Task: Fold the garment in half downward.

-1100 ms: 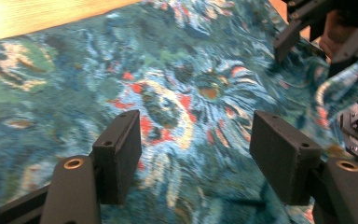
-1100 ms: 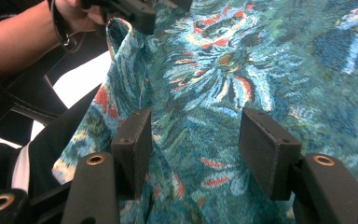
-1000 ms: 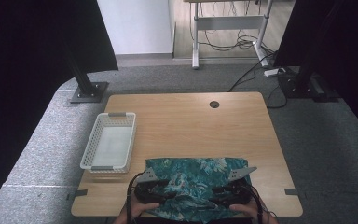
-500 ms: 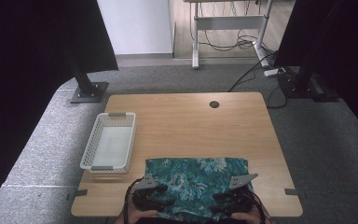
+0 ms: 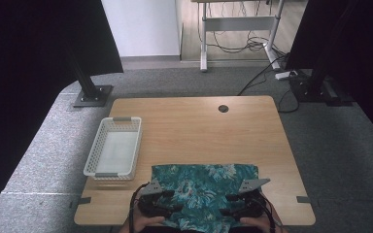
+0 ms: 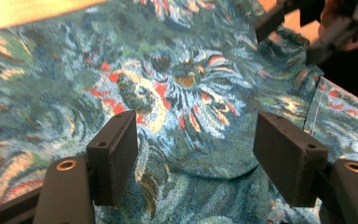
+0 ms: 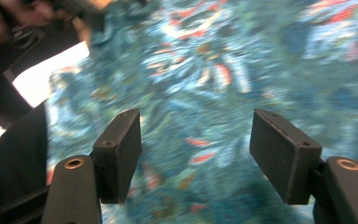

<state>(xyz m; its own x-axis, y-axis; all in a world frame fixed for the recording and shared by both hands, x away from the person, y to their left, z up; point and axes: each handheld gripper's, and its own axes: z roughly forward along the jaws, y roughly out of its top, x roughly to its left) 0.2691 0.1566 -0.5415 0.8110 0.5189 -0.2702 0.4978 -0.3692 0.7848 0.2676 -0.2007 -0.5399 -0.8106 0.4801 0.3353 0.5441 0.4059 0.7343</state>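
Hovering low over the teal floral cloth at the worktop's near edge, left hand-held gripper and right hand-held gripper were both released, jaws spread.

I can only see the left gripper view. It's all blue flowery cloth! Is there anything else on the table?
Observer: Yes, a white basket sits on the table, to the left of the cloth and apart from it.
Operator: Is anything in the basket?
Observer: No, in the high view it looks empty.
Operator: Where's the other gripper?
Observer: The right gripper hangs over the cloth's right part, near the table's front edge, jaws wide apart with nothing between them.
Operator: Is mine open too?
Observer: Yes, the left gripper is open over the cloth as well.
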